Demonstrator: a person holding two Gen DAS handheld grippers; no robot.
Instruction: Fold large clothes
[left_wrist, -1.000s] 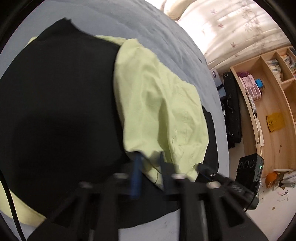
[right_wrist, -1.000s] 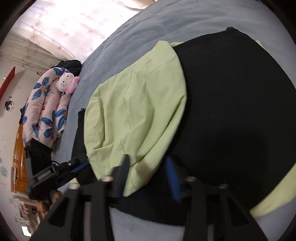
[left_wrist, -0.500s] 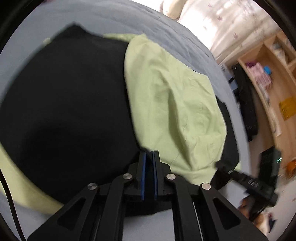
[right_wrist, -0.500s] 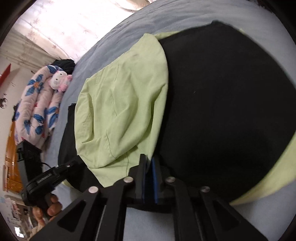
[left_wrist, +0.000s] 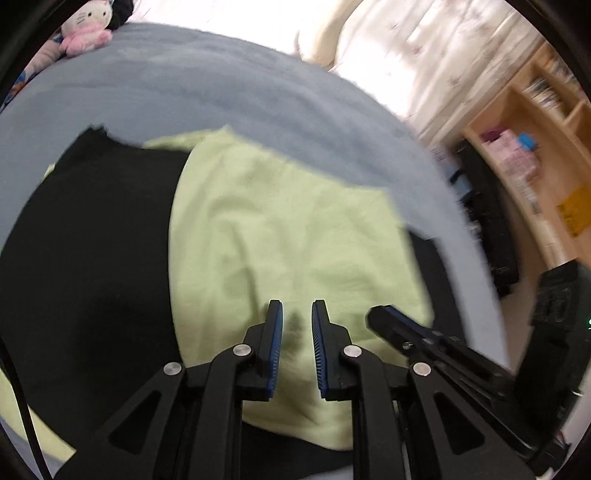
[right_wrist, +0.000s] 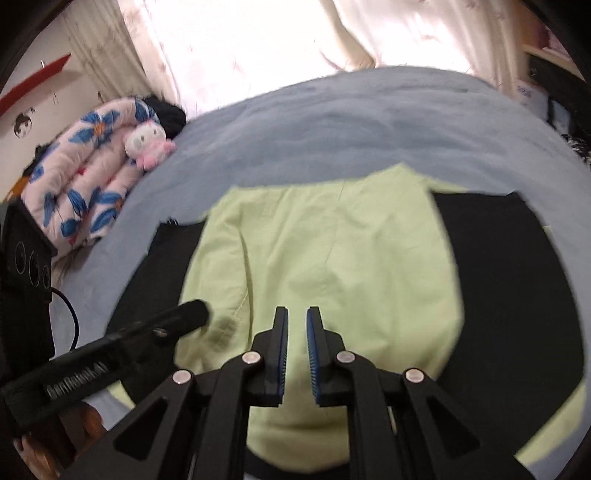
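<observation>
A large black and light-green garment (left_wrist: 288, 236) lies on the grey-blue bed (left_wrist: 207, 88), with a light-green panel folded over its black part (left_wrist: 85, 258). It also shows in the right wrist view (right_wrist: 332, 258), black part (right_wrist: 517, 295) to the right. My left gripper (left_wrist: 297, 314) is open a little and empty above the green panel's near edge. My right gripper (right_wrist: 296, 317) is open a little and empty above the same panel. Each gripper shows in the other's view: the right one (left_wrist: 424, 339), the left one (right_wrist: 147, 332).
A Hello Kitty plush (right_wrist: 147, 142) and a rolled floral quilt (right_wrist: 81, 166) lie at the bed's far left. Wooden shelves (left_wrist: 535, 155) with boxes and a black case (left_wrist: 487, 221) stand right of the bed. Curtains (right_wrist: 295, 40) hang behind.
Both grippers were shut half a second ago and now stand open a little. Both have lifted and tilted up, so the far bed, plush and curtains show.
</observation>
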